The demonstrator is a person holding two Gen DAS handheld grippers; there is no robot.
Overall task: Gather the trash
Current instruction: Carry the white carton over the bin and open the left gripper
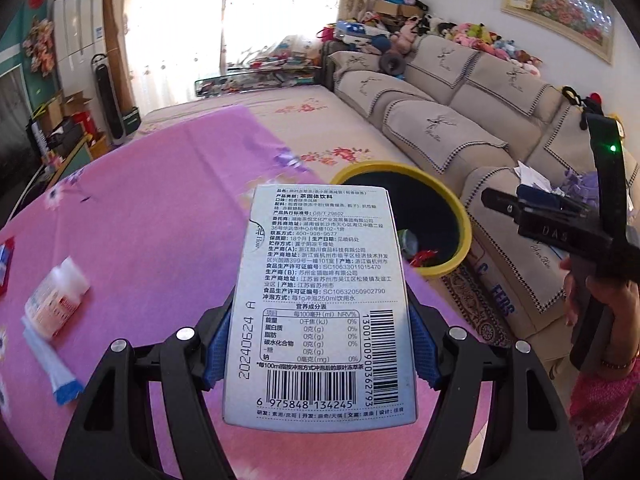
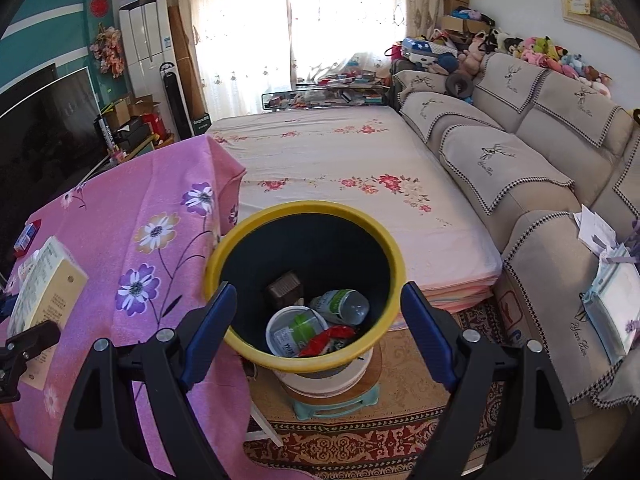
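My left gripper (image 1: 320, 344) is shut on a pale tea box (image 1: 320, 304) printed with a label and barcodes, held above the pink flowered tablecloth (image 1: 152, 200). The same box (image 2: 44, 280) shows at the left of the right wrist view. A yellow-rimmed black trash bin (image 1: 460, 216) stands just beyond the table edge, partly hidden by the box. My right gripper (image 2: 318, 320) is open and empty, right above the bin (image 2: 248, 232), which holds a crushed bottle (image 2: 344, 304), a plastic cup and a red wrapper. The right gripper also shows in the left wrist view (image 1: 520, 208).
On the table lie a white-and-red packet (image 1: 56, 300), a white tube (image 1: 48, 364) and a red-blue pack (image 1: 5, 256). The bin sits on stacked stools (image 2: 336, 396). A flowered bed (image 2: 340, 160) and a grey sofa (image 2: 540, 184) lie beyond.
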